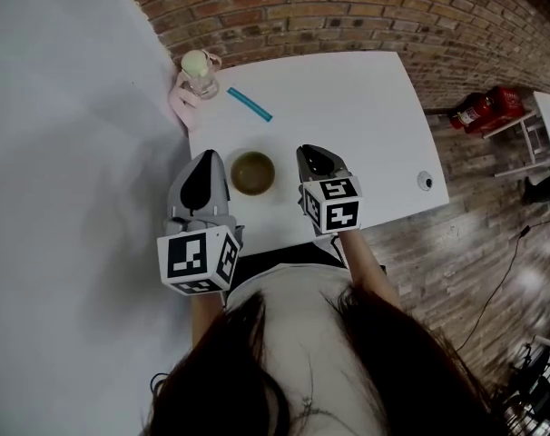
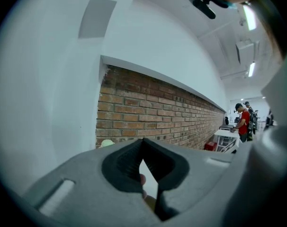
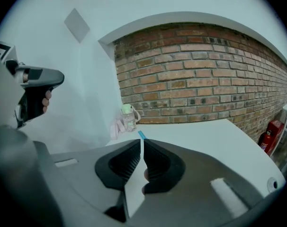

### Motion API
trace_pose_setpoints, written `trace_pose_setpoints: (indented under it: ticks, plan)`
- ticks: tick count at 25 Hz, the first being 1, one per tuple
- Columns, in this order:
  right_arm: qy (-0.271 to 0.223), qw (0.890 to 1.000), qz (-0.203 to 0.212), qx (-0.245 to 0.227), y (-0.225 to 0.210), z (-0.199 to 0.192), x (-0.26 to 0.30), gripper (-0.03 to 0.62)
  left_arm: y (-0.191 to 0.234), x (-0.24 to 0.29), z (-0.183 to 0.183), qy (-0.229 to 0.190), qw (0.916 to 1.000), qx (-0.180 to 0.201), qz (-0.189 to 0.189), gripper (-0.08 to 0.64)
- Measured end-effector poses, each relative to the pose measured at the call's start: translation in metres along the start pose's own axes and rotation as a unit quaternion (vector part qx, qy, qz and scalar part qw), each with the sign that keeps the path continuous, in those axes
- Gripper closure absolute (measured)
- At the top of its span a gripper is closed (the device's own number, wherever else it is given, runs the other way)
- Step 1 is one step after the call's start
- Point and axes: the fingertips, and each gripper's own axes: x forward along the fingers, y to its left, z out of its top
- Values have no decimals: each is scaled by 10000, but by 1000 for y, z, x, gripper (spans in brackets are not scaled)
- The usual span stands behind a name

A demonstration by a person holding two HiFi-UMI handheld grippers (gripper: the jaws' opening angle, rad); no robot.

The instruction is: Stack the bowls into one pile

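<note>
Head view: white table [image 1: 366, 125] beside brick wall [image 1: 348, 7], wood floor [image 1: 475, 262]; left tool [image 1: 205, 157], right tool [image 1: 309, 151] clenched.

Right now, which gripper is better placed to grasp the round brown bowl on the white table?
Left, probably: the left gripper lies nearly against the round brown bowl, the right gripper slightly farther. Both jaws are shut and empty.

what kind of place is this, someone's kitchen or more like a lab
Likely a lab or workshop, not a home kitchen: bare brick wall, red fire extinguishers on the floor, another person working at a far table.
</note>
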Motion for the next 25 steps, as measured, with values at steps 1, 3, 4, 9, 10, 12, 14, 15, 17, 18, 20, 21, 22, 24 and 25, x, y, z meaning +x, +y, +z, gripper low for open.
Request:
trace_pose_setpoints:
  ticks: [1, 3, 4, 9, 10, 12, 14, 15, 17, 18, 20, 21, 22, 24, 25]
  plan:
    - [-67, 10000, -23, -6, -2, 5, -2, 569, -2, 3, 1, -3, 10000, 19, -33, 561]
    - [-198, 9998, -63, -13, -6, 14, -7, 571, -6, 8, 2, -6, 9999, 50, -99, 560]
    - [-260, 9996, -83, -17, -8, 18, -10, 572, -8, 10, 3, -8, 9999, 67, -130, 560]
    - [-611, 9979, -199, -33, -17, 40, -25, 588, -19, 19, 8, -56, 9995, 149, -261, 561]
    - [-696, 9973, -217, -31, -18, 44, -28, 589, -21, 21, 9, -65, 9994, 162, -284, 560]
    - [-865, 9960, -240, -31, -21, 54, -34, 589, -25, 23, 10, -84, 9992, 183, -335, 561]
    - [-1025, 9944, -254, -52, -22, 64, -40, 589, -29, 26, 12, -100, 9990, 204, -379, 561]
    - [-1100, 9936, -259, -67, -23, 70, -43, 589, -31, 27, 12, -105, 9989, 212, -393, 560]
    - [-1238, 9919, -270, -96, -25, 79, -49, 589, -34, 30, 14, -120, 9989, 220, -407, 560]
    - [-1302, 9910, -278, -114, -26, 83, -51, 589, -35, 32, 14, -132, 9988, 223, -407, 560]
    - [-1420, 9893, -300, -155, -29, 89, -56, 589, -37, 34, 16, -158, 9988, 230, -397, 561]
    - [-1475, 9884, -310, -173, -31, 92, -59, 589, -38, 35, 16, -171, 9988, 234, -389, 560]
    - [-1528, 9876, -316, -185, -33, 95, -61, 589, -38, 37, 17, -186, 9988, 239, -381, 560]
    - [-1633, 9859, -318, -196, -36, 101, -65, 591, -40, 40, 18, -219, 9988, 248, -363, 560]
    - [-1677, 9851, -316, -207, -38, 103, -66, 591, -40, 42, 19, -235, 9988, 253, -349, 560]
